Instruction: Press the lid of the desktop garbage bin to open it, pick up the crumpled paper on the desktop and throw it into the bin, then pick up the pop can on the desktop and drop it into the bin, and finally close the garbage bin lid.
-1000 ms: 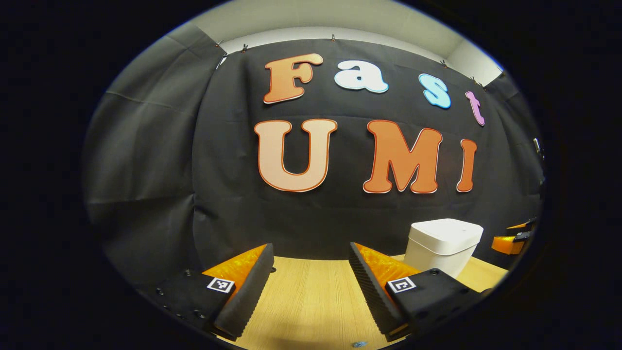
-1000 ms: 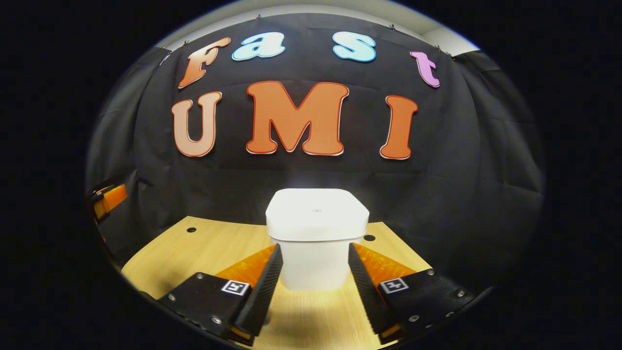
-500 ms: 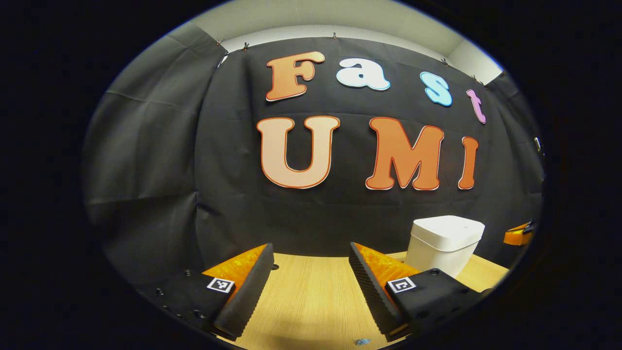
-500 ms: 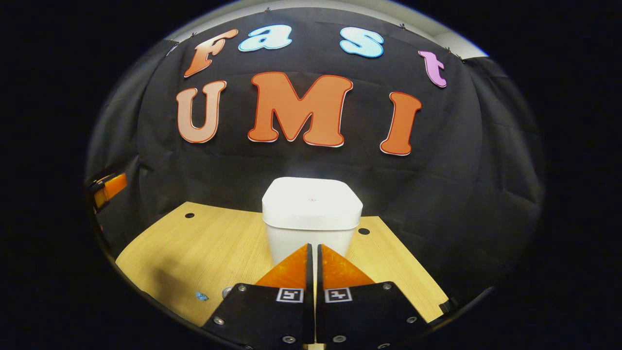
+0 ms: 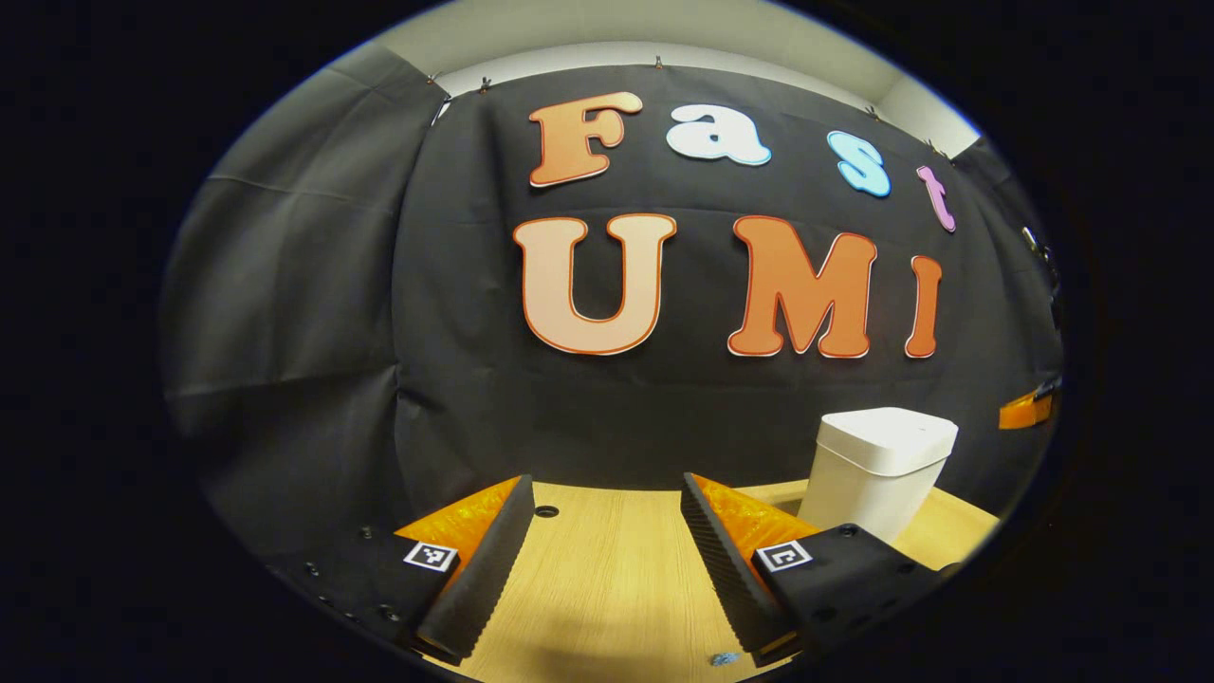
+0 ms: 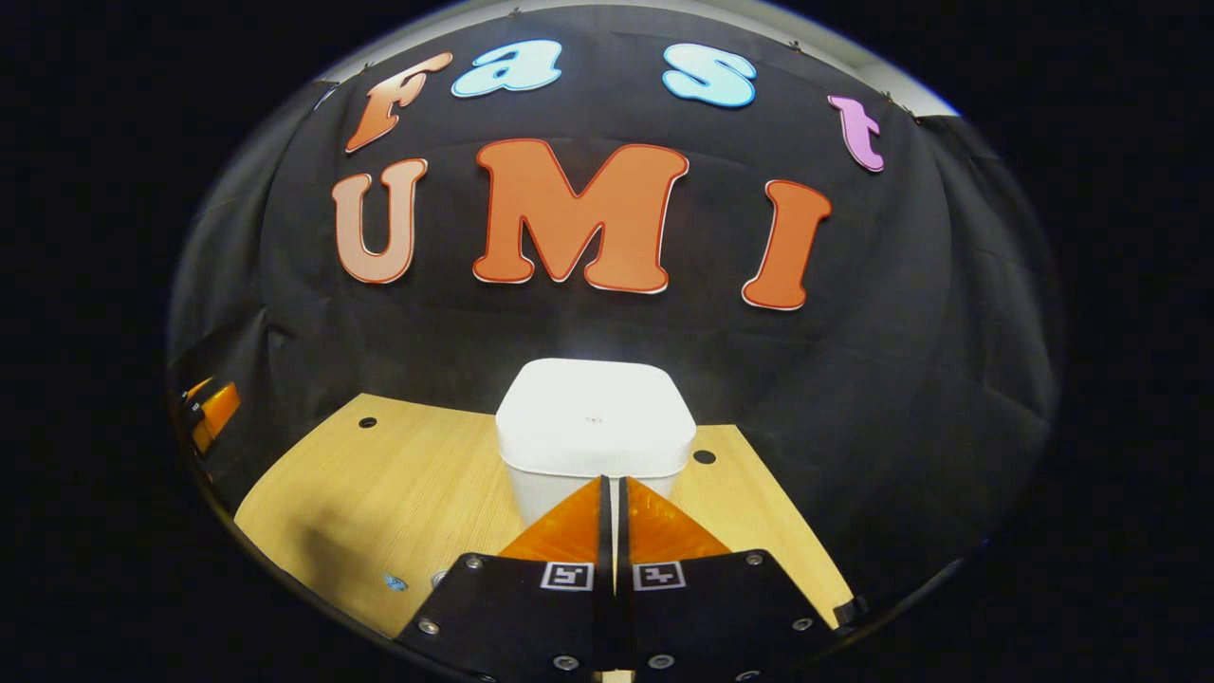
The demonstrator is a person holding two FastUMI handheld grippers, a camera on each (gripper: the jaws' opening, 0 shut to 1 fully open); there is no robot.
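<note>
Both views face the wall low over the desk [image 5: 607, 579], sharing the bin [image 6: 595, 432]

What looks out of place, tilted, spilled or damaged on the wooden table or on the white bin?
Nothing serious stands out. The white plastic square bin stands upright on the light wooden table with its lid shut flat. The one stray thing is a tiny blue scrap lying on the table; what it is cannot be told.

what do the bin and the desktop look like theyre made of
Bin: likely plastic, smooth matte white, with rounded moulded corners and a soft sheen on the shut lid. Desktop: pale wood or wood-look laminate, with straight grain lines and round holes; which of the two can't be told.
</note>
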